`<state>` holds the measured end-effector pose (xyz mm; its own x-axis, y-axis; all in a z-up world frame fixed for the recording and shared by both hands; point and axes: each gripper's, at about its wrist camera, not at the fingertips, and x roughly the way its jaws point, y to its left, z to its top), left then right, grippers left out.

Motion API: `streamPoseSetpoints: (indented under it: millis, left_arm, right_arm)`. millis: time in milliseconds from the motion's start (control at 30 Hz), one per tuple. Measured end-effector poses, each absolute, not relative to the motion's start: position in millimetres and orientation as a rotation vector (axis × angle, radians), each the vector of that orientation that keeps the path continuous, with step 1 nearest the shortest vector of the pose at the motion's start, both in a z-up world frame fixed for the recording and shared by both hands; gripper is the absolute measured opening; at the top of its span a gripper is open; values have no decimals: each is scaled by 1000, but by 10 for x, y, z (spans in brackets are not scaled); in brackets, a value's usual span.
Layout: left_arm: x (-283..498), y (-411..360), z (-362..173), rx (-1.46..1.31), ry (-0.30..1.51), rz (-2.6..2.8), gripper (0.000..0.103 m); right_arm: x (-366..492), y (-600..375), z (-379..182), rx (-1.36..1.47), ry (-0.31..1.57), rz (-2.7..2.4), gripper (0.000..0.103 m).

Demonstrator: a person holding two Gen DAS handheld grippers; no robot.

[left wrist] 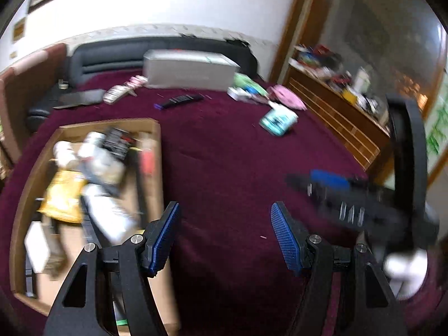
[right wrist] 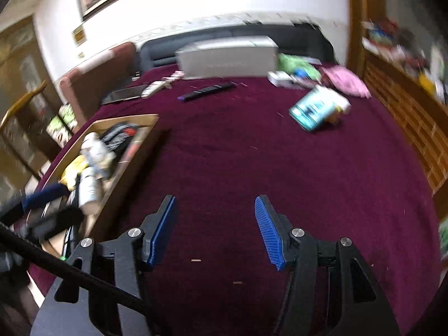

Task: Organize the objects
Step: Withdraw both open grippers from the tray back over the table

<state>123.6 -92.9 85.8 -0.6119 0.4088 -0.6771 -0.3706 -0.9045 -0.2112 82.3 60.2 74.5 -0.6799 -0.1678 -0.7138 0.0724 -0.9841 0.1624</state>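
Several items already in cardboard box [left wrist: 156,151]; teal packet [left wrist: 278,121], black comb [left wrist: 182,101], pink pouch [left wrist: 285,96] lie beyond box, unsorted. Left gripper [left wrist: 225,236], right gripper [right wrist: 214,229] wide open, empty.

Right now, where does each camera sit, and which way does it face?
Left wrist: on the left tool, open above the maroon cloth, facing the far wall; the right tool shows at right.
Right wrist: on the right tool, open, facing likewise; the left tool shows at left.
Shared: cardboard box, teal box, grey box.
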Motion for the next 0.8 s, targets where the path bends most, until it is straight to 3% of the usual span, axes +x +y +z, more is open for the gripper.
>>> streamPoseSetpoints:
  millis: [267, 333, 467, 667, 800]
  left_arm:
    - [1119, -400, 394, -1191, 26, 2331, 60]
    - [1100, -373, 309, -1220, 20, 2311, 60]
    - [1071, -377, 258, -1245, -26, 2275, 62]
    - [1090, -311, 270, -1239, 2, 2239, 80]
    - [1076, -273, 284, -1243, 24, 2208, 92]
  right_arm:
    - [387, 2003, 802, 1137, -784, -2739, 57]
    - [182, 2219, 889, 1085, -863, -2733, 59]
    - [-520, 2381, 997, 1089, -826, -2764, 62]
    - [-1400, 2391, 712, 1282, -845, -2668, 62]
    - [-1412, 2141, 564, 1329, -860, -2334, 61]
